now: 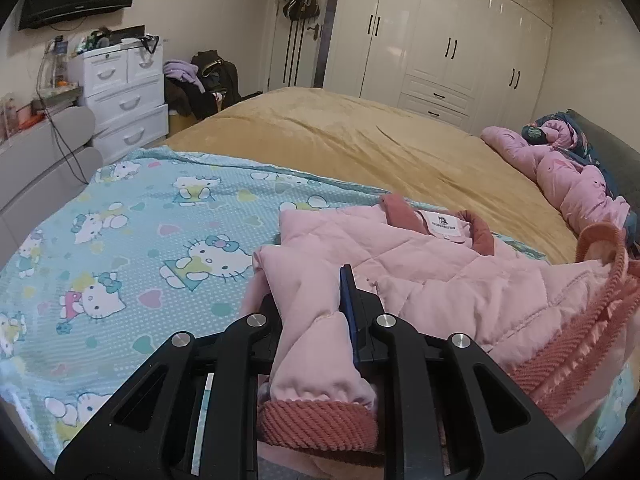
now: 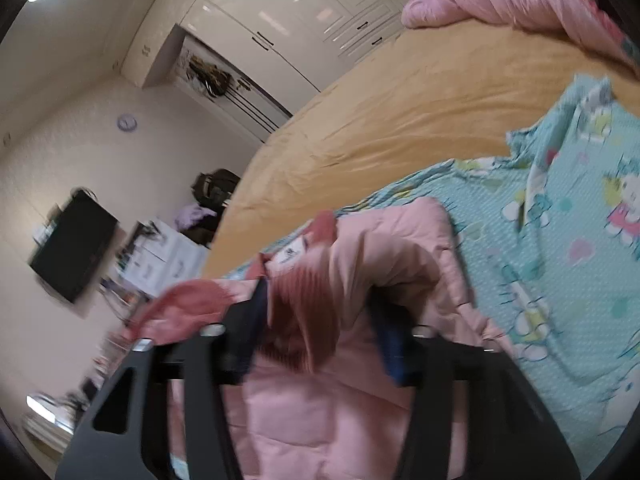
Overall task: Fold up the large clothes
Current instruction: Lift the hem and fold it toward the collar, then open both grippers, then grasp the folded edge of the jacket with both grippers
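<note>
My left gripper pinches the quilted pink jacket's sleeve; right gripper clamps its ribbed cuff. Jacket lies on the cartoon-cat sheet. Swing sleeves toward twelve o'clock, flat.

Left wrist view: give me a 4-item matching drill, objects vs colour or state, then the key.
Column 1:
1. pink jacket
2. bed cover
3. printed sheet
4. sleeve cuff

Column 2:
A. mustard yellow, spread over the bed
B. dark pink ribbed knit, near the camera between the fingers
C. quilted, sleeve clamped by the left gripper
D. light blue with cartoon cats, under the jacket

Pairs: 1-C, 2-A, 3-D, 4-B
</note>
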`<state>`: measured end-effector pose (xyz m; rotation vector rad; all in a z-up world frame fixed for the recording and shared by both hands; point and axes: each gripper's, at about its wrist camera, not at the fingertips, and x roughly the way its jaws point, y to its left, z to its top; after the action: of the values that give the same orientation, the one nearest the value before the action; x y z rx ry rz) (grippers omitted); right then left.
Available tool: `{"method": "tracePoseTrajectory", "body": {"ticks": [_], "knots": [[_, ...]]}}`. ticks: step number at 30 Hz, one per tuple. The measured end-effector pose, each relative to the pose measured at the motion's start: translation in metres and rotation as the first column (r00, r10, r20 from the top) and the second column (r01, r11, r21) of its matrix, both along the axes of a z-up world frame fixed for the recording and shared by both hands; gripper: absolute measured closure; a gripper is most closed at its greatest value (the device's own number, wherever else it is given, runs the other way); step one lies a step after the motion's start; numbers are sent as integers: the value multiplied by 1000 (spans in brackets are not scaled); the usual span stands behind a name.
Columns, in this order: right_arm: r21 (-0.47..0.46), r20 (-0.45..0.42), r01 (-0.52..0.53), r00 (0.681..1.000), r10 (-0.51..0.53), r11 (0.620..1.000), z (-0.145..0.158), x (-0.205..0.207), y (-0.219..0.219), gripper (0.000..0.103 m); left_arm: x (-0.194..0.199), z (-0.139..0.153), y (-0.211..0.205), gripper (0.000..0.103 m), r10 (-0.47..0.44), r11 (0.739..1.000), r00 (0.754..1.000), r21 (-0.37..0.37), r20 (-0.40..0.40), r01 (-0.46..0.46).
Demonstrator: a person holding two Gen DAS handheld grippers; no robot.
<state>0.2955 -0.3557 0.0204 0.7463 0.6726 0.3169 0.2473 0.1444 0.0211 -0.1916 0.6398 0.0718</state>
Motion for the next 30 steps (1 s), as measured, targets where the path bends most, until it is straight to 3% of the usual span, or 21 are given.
{"method": "tracePoseTrajectory", "body": {"ticks": [5, 8, 11, 14, 16, 19, 22, 24, 28, 30], "knots": [[-59, 86, -10, 996, 15, 998, 23, -13, 11, 27, 8, -5, -4, 91, -9, 1000, 1000, -7, -8, 9], [-157, 131, -65, 988, 86, 985, 29, -26, 37, 27, 13, -9, -7, 90, -10, 1000, 1000, 2, -14, 10], [-276, 134, -162, 970, 204, 948, 23, -36, 75, 27, 17, -11, -6, 89, -7, 1000, 1000, -4, -22, 6], [-426, 41, -252, 954, 296, 869, -2, -36, 116, 27, 22, -12, -3, 87, 8, 1000, 999, -30, -31, -9], [-471, -24, -290, 948, 316, 833, -20, -31, 132, 27, 24, -9, -4, 85, 17, 999, 999, -35, -28, -18], [-476, -87, -316, 946, 314, 821, -44, -25, 144, 26, 20, -5, -6, 73, 23, 998, 1000, -58, -1, -23], [-472, -98, -311, 948, 301, 825, -53, -18, 146, 26, 14, -1, -8, 54, 26, 996, 999, -80, 44, -23], [-471, -97, -307, 950, 298, 827, -56, -15, 147, 26, 9, 4, -12, 41, 40, 997, 996, -61, 80, -35], [-467, -88, -306, 949, 301, 829, -53, -10, 146, 26, -7, 18, -17, 34, 76, 997, 980, -5, 185, -76], [-459, -69, -303, 949, 306, 836, -49, -12, 143, 27, -18, 23, -18, 22, 93, 994, 967, 28, 237, -102]]}}
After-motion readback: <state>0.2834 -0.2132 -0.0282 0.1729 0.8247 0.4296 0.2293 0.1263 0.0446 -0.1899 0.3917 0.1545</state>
